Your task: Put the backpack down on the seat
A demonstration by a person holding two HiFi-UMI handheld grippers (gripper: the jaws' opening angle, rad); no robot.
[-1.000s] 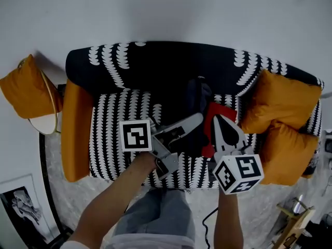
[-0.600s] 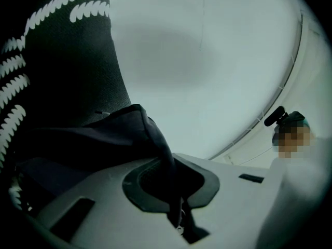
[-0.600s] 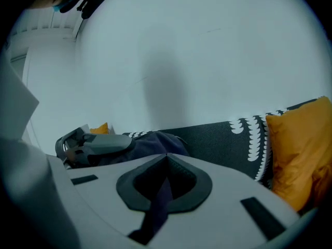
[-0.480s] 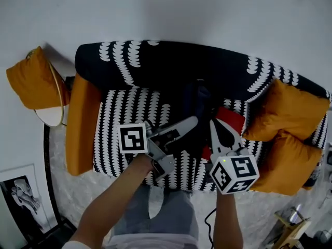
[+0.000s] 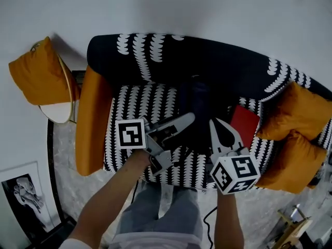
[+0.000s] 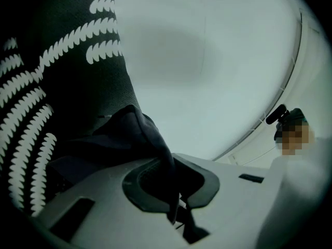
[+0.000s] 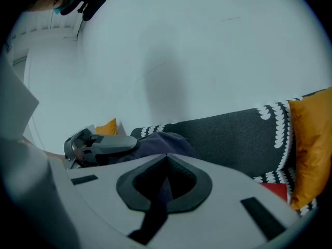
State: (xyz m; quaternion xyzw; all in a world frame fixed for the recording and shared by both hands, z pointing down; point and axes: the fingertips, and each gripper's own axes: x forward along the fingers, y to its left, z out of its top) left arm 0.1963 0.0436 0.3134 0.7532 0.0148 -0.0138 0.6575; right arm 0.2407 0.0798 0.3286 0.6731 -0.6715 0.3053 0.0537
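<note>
The limp dark navy fabric backpack (image 5: 199,105) over the black-and-white patterned sofa seat (image 5: 137,105) will likely sag. The left gripper (image 6: 174,191) and right gripper (image 7: 165,170) each pinch its top fabric, a sensible hold.

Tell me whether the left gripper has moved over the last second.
Yes. In the head view the left gripper has shifted left, toward the long orange cushion at the sofa's left end.

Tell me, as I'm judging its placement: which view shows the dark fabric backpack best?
Head view: most of the dark fabric backpack shows, over the black-and-white patterned sofa. Left gripper view gives only a fold between its jaws; right gripper view, a strap and the top.
</note>
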